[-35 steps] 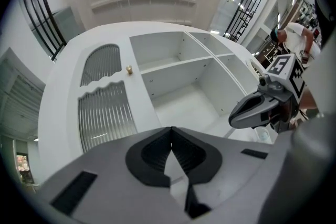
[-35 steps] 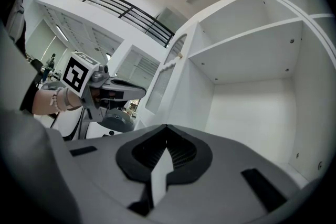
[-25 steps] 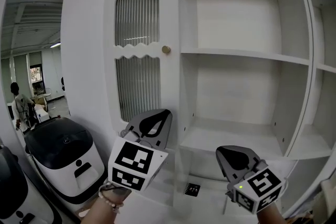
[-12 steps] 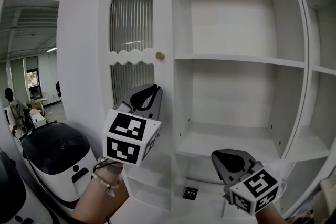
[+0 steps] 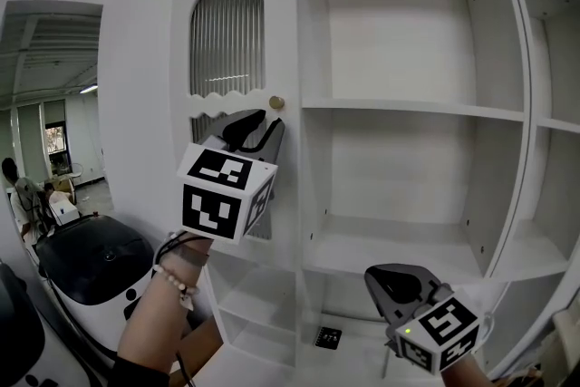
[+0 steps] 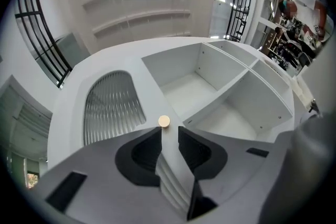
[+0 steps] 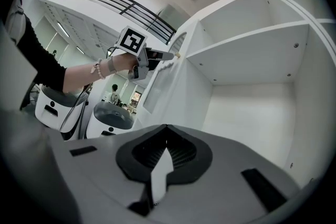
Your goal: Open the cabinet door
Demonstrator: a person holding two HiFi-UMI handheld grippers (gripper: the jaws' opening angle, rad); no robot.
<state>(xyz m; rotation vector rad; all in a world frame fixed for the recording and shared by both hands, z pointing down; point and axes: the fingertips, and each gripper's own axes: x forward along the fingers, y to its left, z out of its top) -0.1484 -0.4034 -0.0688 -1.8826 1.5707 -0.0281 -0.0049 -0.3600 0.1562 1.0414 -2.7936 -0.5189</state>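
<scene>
One cabinet door, closed, carrying one round knob and two ribbed panes, one arched above the other; two grippers, each with a marker cube

The left gripper is raised against the door's free edge, its jaws opening with a clear gap between them. The knob sits just past the tips, a little toward the left jaw's side, not between the pads and not pressed by either. Only the door's white face shows through the gap. The ribbed panes lie beyond and to the left of this gripper, and the open shelves are to its right

The right gripper hangs low, well apart from the knob, in front of the open shelving. Its jaws are pressed together with nothing between them. From its view the door and the left gripper lie up and to the left
</scene>
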